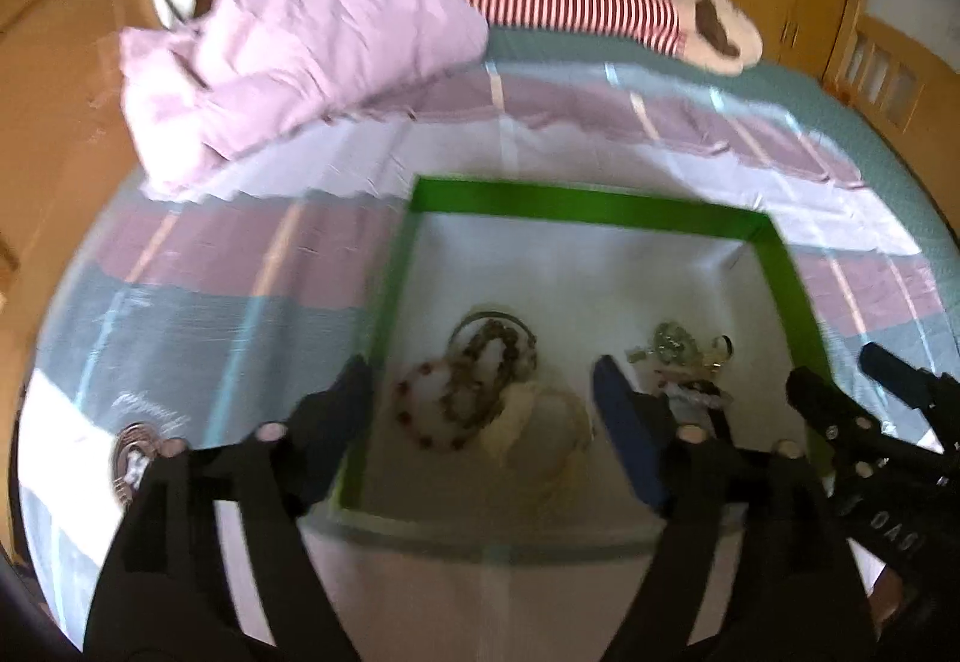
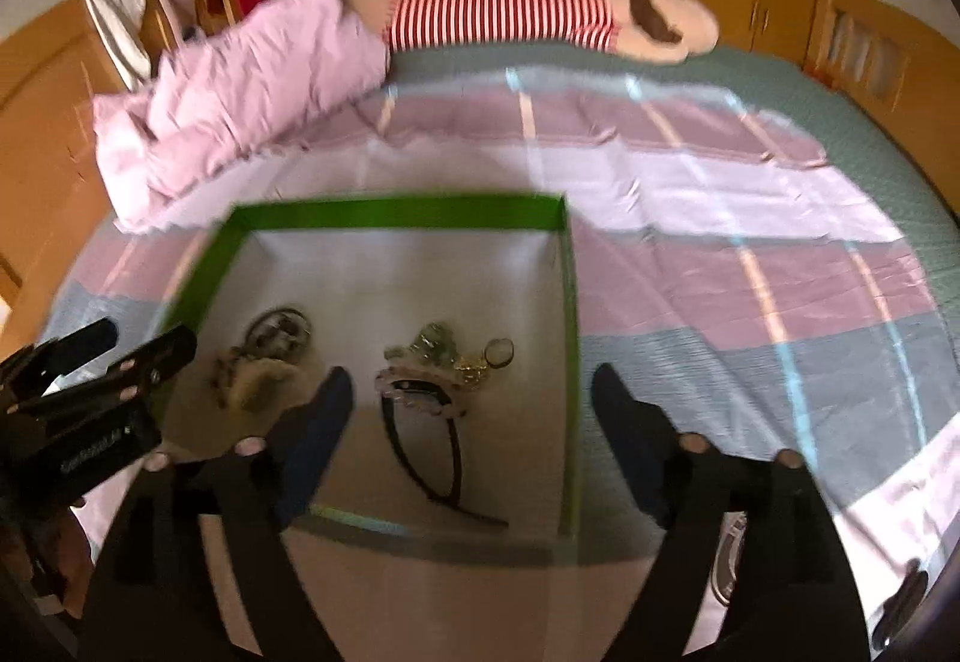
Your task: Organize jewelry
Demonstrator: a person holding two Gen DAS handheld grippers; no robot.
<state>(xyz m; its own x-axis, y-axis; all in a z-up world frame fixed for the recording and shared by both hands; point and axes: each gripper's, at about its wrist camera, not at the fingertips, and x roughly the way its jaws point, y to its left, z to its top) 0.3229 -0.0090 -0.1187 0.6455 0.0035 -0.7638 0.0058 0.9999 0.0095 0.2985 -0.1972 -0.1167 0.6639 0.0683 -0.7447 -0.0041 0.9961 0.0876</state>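
A shallow box with a green rim [image 1: 594, 209] [image 2: 396, 211] and white floor lies on the bed. Inside are beaded bracelets [image 1: 474, 392] [image 2: 273, 335], a cream fluffy piece [image 1: 522, 416] [image 2: 261, 383], a pile of small green and gold pieces [image 1: 675, 347] [image 2: 447, 353], and a black headband [image 2: 420, 440]. My left gripper [image 1: 480, 380] is open and empty, above the box's left part. My right gripper [image 2: 471, 392] is open and empty, straddling the box's right wall above the headband. Each gripper shows at the edge of the other's view.
The box rests on a pink, white and grey striped sheet [image 1: 300, 242] [image 2: 750, 218] over a green bedspread. A pink quilt [image 1: 300, 44] [image 2: 240, 80] and a striped plush [image 1: 570, 2] [image 2: 504, 14] lie at the far side. Wooden wardrobes stand behind.
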